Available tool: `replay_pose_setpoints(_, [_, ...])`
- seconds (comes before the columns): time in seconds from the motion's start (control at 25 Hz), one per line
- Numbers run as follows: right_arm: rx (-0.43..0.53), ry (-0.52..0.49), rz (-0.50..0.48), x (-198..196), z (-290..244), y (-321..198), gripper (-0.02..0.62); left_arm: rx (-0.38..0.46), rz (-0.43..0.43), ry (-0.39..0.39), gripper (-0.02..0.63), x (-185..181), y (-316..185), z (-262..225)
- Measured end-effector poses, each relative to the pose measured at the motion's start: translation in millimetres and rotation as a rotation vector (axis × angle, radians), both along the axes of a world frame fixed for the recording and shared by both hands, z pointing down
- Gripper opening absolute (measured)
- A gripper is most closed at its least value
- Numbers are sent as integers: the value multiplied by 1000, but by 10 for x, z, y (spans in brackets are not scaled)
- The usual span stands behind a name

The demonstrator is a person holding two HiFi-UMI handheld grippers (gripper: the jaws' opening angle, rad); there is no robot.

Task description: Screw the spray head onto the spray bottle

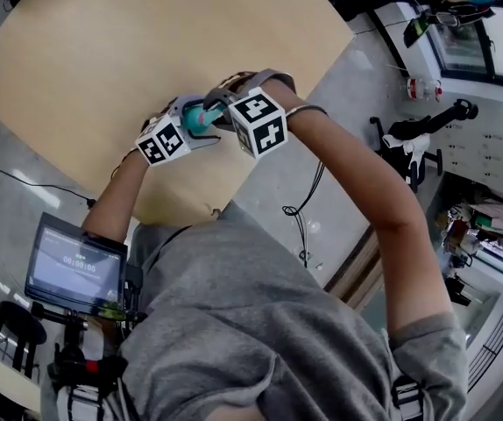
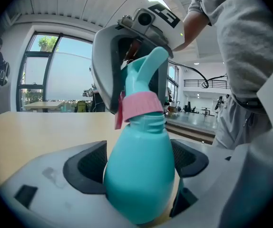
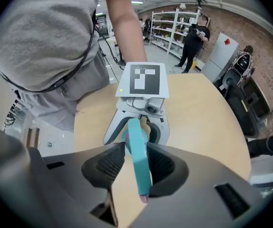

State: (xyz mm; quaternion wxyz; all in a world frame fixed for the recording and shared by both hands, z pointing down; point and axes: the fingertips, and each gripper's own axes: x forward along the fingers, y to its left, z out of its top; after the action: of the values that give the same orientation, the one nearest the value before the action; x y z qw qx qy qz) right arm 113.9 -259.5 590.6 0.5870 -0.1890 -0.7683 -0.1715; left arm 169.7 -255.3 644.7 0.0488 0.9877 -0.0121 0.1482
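Left tool (image 2: pixel 137 163): the jaws stand wide apart. The spray bottle (image 2: pixel 139 179) stands upright between the two dark pads (image 2: pixel 85 167), and neither pad presses on its sides.

Right tool (image 3: pixel 137 164): the jaws are closed on the spray head (image 3: pixel 139 158). Both ribbed pads bear on the flat sides of the teal head, whose long top runs lengthwise between them.

Assembly:
- The spray bottle is a teal, pear-shaped container with opaque walls. Its contents cannot be determined.
- The spray head sits on top of the bottle neck. Its pink collar (image 2: pixel 141 106) surrounds the neck, and a pink trigger hangs down at the collar's left side in the left gripper view.
- Several teal thread ridges (image 2: pixel 147 122) are exposed just below the collar.

Position: in the head view the two tools meet nose to nose, with the marker cubes side by side and the teal bottle visible between them. They are above the light wooden worktop (image 1: pixel 102 51), near the edge closest to the person and toward its right side. No view shows whether the bottle base touches the worktop.

Surroundings: a small screen (image 1: pixel 76 266) on a stand is beside the worktop, at the person's left.
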Motion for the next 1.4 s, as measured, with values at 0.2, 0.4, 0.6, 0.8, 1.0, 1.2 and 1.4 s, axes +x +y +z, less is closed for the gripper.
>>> replay_pose_setpoints(0.2, [-69,-20,168,-7,-16,88,124,-2,-53,45,387,21,-24,-52])
replay_pose_setpoints(0.4, [-3,-22,119,21,-74,111,121,-2,-47,54,383,50,8,-75])
replay_pose_setpoints(0.6, [92,32,-151,45,-131,135,123,0,-22,47,382,83,15,-91])
replay_pose_setpoints(0.8, [22,12,-48,99,-167,99,124,-2,-25,52,382,132,-30,-109])
replay_pose_setpoints(1.0, [43,-26,62,101,-194,93,123,9,-23,42,382,180,-35,-106])
replay_pose_setpoints(1.2, [171,147,-193,59,-183,126,123,11,-32,38,380,176,-46,-115])
replay_pose_setpoints(1.4, [301,308,-608,103,-91,190,124,13,-29,31,379,168,-62,-103])
